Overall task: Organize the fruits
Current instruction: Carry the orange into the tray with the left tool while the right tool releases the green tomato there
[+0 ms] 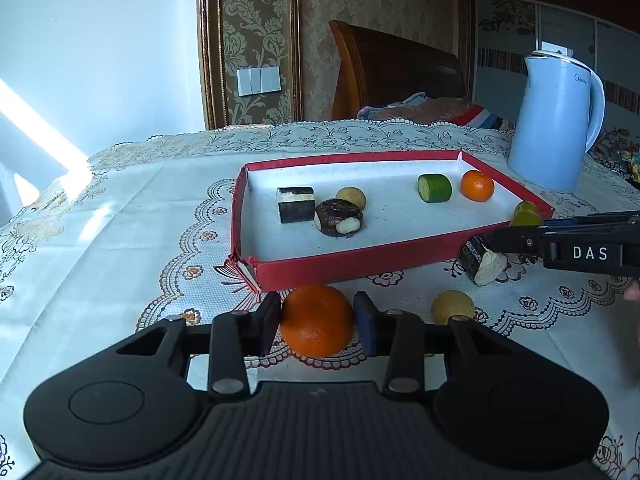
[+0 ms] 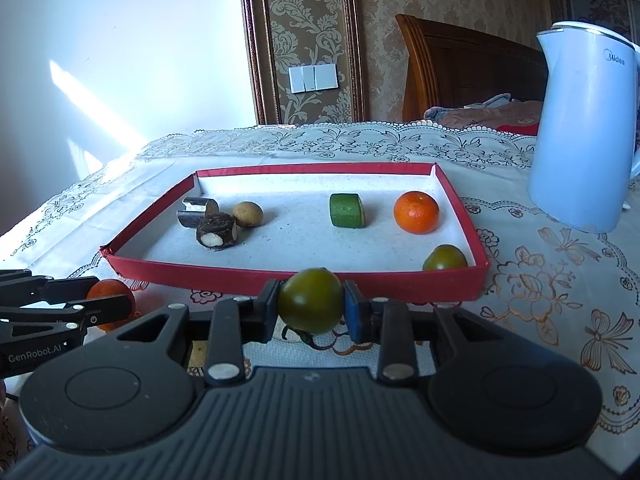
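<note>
My left gripper is shut on an orange just in front of the red tray's near wall. My right gripper is shut on a green tomato in front of the tray's near wall. In the tray lie two dark sugarcane pieces, a longan, a cucumber piece, a small orange and another green tomato. On the cloth outside lie a sugarcane piece and a longan.
A light blue kettle stands on the table at the back right of the tray. A lace tablecloth covers the table. A wooden headboard and bedding lie behind the table.
</note>
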Action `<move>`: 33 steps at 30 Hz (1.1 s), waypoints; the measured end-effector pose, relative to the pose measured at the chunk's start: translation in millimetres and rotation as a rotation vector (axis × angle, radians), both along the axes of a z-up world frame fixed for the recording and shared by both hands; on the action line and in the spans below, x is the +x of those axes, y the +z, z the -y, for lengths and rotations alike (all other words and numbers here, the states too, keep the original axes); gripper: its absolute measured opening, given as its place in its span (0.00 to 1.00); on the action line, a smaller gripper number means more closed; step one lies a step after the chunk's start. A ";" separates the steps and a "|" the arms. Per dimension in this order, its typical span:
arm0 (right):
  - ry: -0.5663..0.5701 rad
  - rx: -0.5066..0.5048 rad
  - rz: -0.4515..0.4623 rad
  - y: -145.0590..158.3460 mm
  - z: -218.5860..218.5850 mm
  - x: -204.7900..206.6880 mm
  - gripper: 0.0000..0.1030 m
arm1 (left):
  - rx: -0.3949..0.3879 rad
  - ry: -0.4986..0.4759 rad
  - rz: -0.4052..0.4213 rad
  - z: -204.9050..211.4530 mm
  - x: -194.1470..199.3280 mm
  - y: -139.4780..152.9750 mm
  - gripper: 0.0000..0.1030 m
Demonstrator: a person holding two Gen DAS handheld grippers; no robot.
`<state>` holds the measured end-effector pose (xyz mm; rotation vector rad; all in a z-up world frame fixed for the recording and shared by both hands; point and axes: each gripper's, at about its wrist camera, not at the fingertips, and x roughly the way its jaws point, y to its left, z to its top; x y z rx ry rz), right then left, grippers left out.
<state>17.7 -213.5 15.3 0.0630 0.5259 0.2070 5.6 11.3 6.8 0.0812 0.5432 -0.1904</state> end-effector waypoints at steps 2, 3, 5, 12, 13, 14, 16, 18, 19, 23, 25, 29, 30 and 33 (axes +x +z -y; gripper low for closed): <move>-0.005 -0.003 0.013 3.8 0.6 0.6 0.30 | 0.004 -0.004 0.021 0.7 -2.5 6.5 0.38; -0.007 -0.006 0.018 5.7 0.7 1.6 0.30 | 0.005 -0.004 0.027 1.2 -2.5 9.2 0.38; -0.015 -0.008 0.024 9.8 1.4 5.6 0.30 | 0.012 -0.005 0.044 4.1 0.1 17.3 0.38; -0.039 -0.030 0.043 19.6 -5.0 30.3 0.30 | -0.025 0.006 0.053 14.8 30.9 34.4 0.38; -0.043 -0.037 0.043 19.9 -6.2 35.6 0.30 | -0.029 0.010 0.054 16.3 35.4 35.1 0.38; -0.050 -0.039 0.041 19.8 -7.3 40.6 0.30 | -0.026 0.015 0.057 19.4 42.9 35.4 0.38; -0.067 -0.042 0.038 18.2 -8.5 51.2 0.30 | -0.020 0.034 0.062 24.1 54.5 35.9 0.38; -0.088 -0.059 0.034 16.1 -9.3 63.0 0.30 | -0.028 0.041 0.060 27.1 66.1 36.6 0.38; -0.100 -0.061 0.028 14.8 -9.0 70.0 0.30 | -0.037 0.045 0.056 27.9 72.5 36.6 0.38; -0.130 -0.078 0.014 9.5 -8.9 93.3 0.30 | -0.045 0.076 0.040 32.9 96.8 34.0 0.38; -0.136 -0.081 0.006 6.1 -8.9 102.8 0.30 | -0.037 0.088 0.037 35.3 107.5 31.0 0.38; -0.141 -0.093 -0.013 -1.5 -10.6 123.6 0.30 | -0.042 0.124 0.024 36.1 128.7 23.1 0.38; -0.143 -0.093 -0.007 -2.4 -10.8 126.7 0.30 | -0.036 0.129 0.030 36.9 131.1 22.3 0.38; -0.152 -0.097 0.003 -0.5 -12.9 135.0 0.30 | -0.044 0.142 0.039 36.9 138.2 21.7 0.38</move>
